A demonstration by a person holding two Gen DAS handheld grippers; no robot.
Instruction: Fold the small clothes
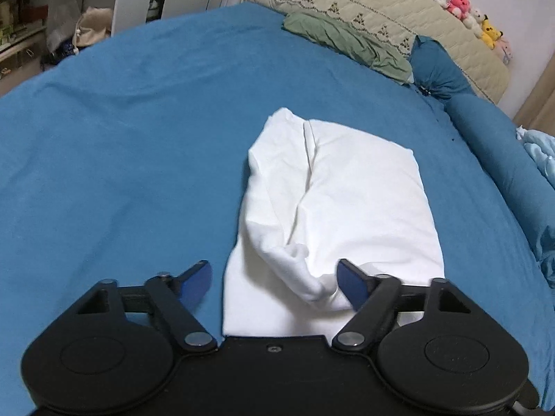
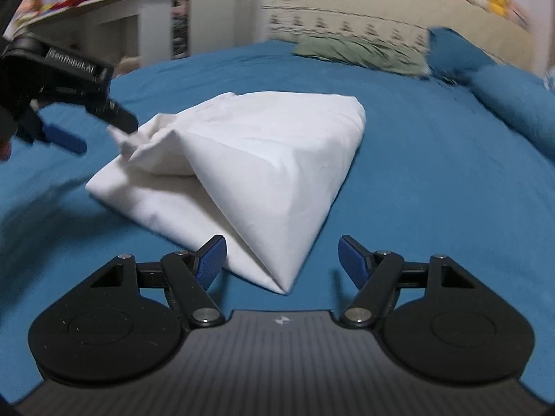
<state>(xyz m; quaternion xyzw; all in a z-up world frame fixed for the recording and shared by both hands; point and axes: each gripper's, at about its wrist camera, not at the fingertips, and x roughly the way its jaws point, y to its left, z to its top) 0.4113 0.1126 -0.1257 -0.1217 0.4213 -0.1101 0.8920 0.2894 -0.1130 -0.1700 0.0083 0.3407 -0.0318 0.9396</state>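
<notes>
On blue bed (image 1: pixel 121 131), below green pillow (image 1: pixel 347 40): white garment (image 1: pixel 333 187), half folded, soft, limp, light. Your left tool (image 1: pixel 274 279) spread around bunched corner, contact unclear; right tool (image 2: pixel 282 260) wide, empty. Pinch hem corners.

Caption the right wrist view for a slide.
Open right gripper poised at the corner of a half-folded white garment on a blue bedsheet, left gripper at its far edge.
</notes>
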